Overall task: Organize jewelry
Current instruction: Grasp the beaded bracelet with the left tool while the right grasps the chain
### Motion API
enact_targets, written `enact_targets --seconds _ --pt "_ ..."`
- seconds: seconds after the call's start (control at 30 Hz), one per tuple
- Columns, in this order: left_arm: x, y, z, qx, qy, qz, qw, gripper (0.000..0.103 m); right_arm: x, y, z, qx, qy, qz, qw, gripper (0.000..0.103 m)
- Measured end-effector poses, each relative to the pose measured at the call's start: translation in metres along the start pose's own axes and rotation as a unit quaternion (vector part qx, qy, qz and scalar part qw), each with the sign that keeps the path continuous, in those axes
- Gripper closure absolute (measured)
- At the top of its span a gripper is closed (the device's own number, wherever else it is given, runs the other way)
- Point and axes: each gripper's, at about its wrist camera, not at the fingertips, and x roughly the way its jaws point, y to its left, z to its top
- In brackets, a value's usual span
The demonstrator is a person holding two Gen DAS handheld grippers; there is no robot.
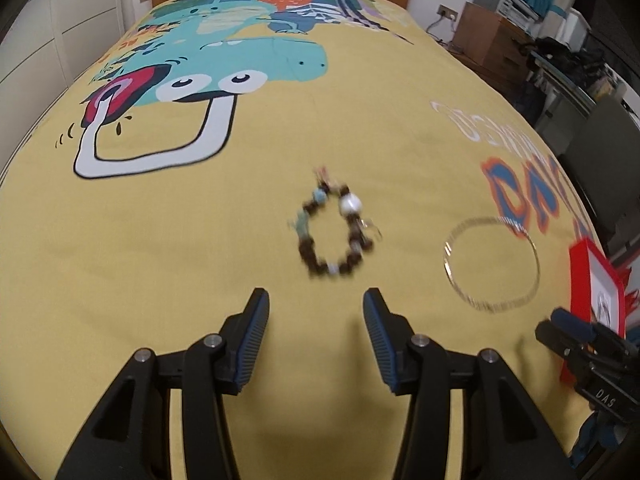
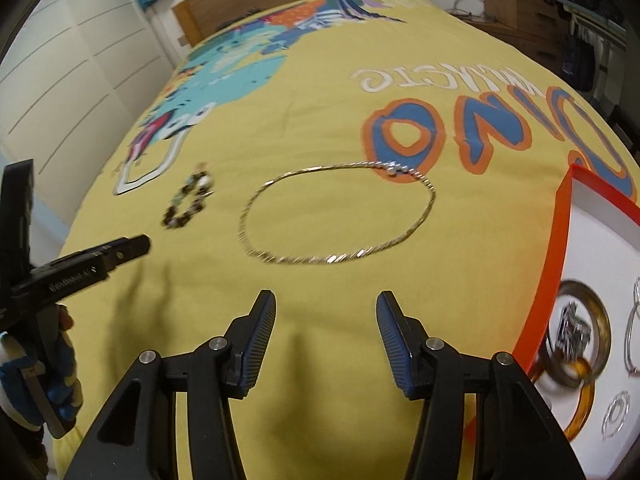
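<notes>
The left gripper (image 1: 316, 304) hangs above a yellow bedspread (image 1: 180, 248) printed with a teal cartoon dinosaur (image 1: 240, 64), its blue-padded jaws standing apart with nothing between them. Just beyond the fingertips lies a beaded bracelet (image 1: 334, 232) of dark brown beads with a large white bead and a few pale blue ones, blurred. To its right a thin silver chain necklace (image 1: 492, 264) lies in an open loop, apart from the bracelet. At the right edge stands a red box (image 1: 580, 280) with a white inside, and the right gripper (image 1: 568, 326) shows in front of it
</notes>
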Motion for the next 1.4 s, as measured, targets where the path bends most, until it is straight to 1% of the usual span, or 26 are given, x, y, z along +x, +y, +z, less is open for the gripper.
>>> enact_targets --seconds 0.1,0.3,0.4,0.63,0.67,0.73,0.77,0.8,0.83,0.87,0.9,0.93,0.97,1.0,1.23,1.4 --pt "0.009 0.0 0.015 0.0 0.001 -0.009 1.0 0.056 0.012 -0.009 0.014 0.012 0.006 -0.025 1.0 0.051" --pt "0.032 -0.015 0.03 0.027 0.008 -0.014 0.9995 0.056 0.028 -0.027 0.033 0.045 0.012 -0.036 0.998 0.047" --pt "0.046 -0.021 0.031 0.044 0.017 -0.001 0.9989 0.056 0.037 -0.033 0.039 0.057 0.018 -0.037 0.998 0.046" --pt "0.07 -0.02 0.03 0.054 0.036 0.011 0.9978 0.055 0.058 -0.035 0.053 0.064 0.04 -0.057 0.996 0.046" --pt "0.071 -0.021 0.03 0.057 0.034 0.013 0.9977 0.055 0.062 -0.036 0.054 0.067 0.042 -0.058 0.995 0.048" --pt "0.071 -0.022 0.029 0.059 0.03 0.017 0.9976 0.055 0.063 -0.038 0.054 0.076 0.039 -0.055 0.995 0.064" --pt "0.07 -0.023 0.028 0.061 0.028 0.019 0.9976 0.055 0.064 -0.039 0.053 0.078 0.038 -0.053 0.995 0.081" --pt "0.07 -0.023 0.027 0.062 0.024 0.02 0.9976 0.056 0.065 -0.038 0.051 0.079 0.038 -0.05 0.995 0.095" --pt "0.068 -0.023 0.025 0.062 0.021 0.021 0.9976 0.057 0.065 -0.038 0.049 0.083 0.037 -0.041 0.995 0.097" --pt "0.067 -0.024 0.023 0.063 0.017 0.025 0.9976 0.063 0.066 -0.037 0.047 0.087 0.036 -0.029 0.995 0.099" --pt "0.066 -0.024 0.022 0.065 0.014 0.03 0.9973 0.074 0.065 -0.036 0.045 0.086 0.032 -0.019 0.996 0.099" --pt "0.065 -0.024 0.02 0.068 0.012 0.035 0.997 0.078 0.063 -0.033 0.043 0.085 0.029 -0.013 0.996 0.1" --pt "0.063 -0.024 0.019 0.068 0.01 0.039 0.9969 0.089 0.06 -0.03 0.041 0.083 0.023 -0.001 0.996 0.1" --pt "0.061 -0.023 0.018 0.066 0.01 0.04 0.997 0.091 0.058 -0.028 0.039 0.079 0.02 0.0 0.997 0.1" --pt "0.036 -0.014 0.015 0.051 -0.004 0.033 0.9981 0.091 0.029 -0.002 0.036 0.05 -0.03 0.028 0.998 0.1" --pt "0.009 -0.013 0.009 0.043 -0.018 0.028 0.9985 0.092 -0.007 0.01 0.036 0.043 -0.061 0.053 0.996 0.1"
